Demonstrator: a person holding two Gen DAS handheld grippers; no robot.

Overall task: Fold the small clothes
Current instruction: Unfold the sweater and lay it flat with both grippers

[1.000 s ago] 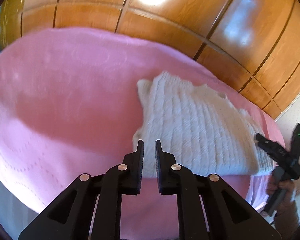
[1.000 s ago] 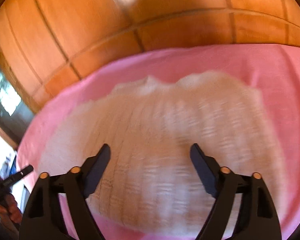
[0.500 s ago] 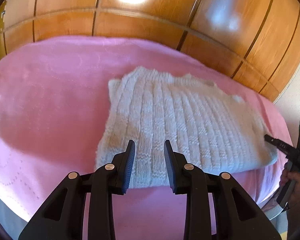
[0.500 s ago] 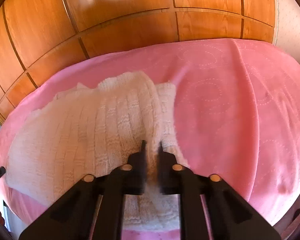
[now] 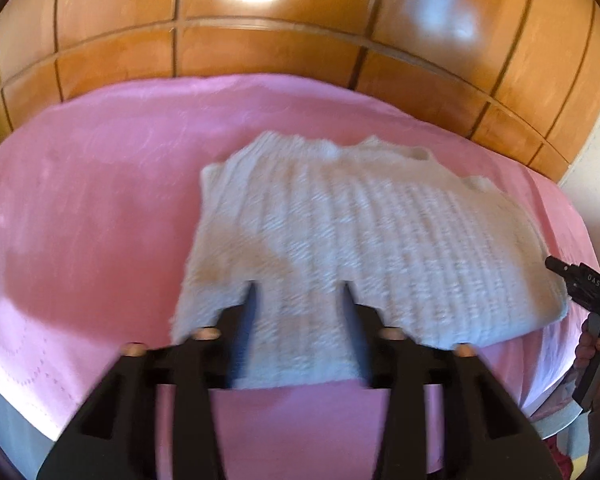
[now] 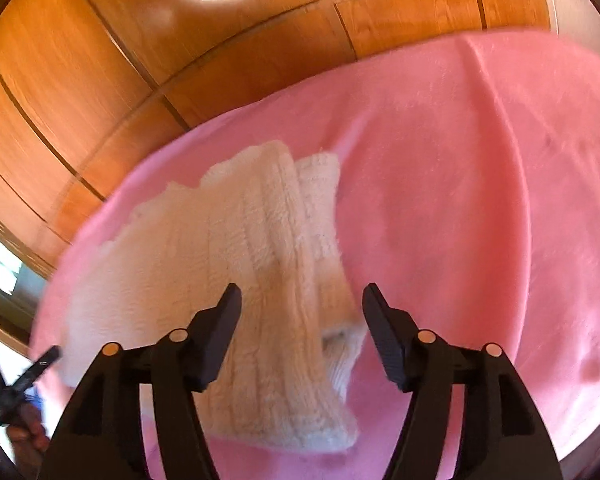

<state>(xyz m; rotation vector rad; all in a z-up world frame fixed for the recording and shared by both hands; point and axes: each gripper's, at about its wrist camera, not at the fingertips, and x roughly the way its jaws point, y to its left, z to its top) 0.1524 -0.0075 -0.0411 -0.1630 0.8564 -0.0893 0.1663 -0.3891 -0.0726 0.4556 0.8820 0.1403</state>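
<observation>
A white ribbed knit sweater [image 5: 364, 232] lies folded on the pink bedcover [image 5: 80, 216]. My left gripper [image 5: 300, 292] is open, its jaws apart over the sweater's near edge, holding nothing. In the right wrist view the sweater [image 6: 236, 264] lies with a folded sleeve part along its right side. My right gripper [image 6: 300, 300] is open just above that folded edge and holds nothing. The right gripper also shows at the right edge of the left wrist view [image 5: 580, 280].
A wooden panelled wall [image 5: 300, 40] runs behind the bed. The pink cover [image 6: 480, 200] stretches to the right of the sweater. The bed's edge drops off near both grippers. The left gripper shows at the lower left of the right wrist view [image 6: 24, 384].
Both grippers have opened. The right gripper was shut on the sweater's folded edge half a second ago and has let go. The left jaws have widened over the near edge.
</observation>
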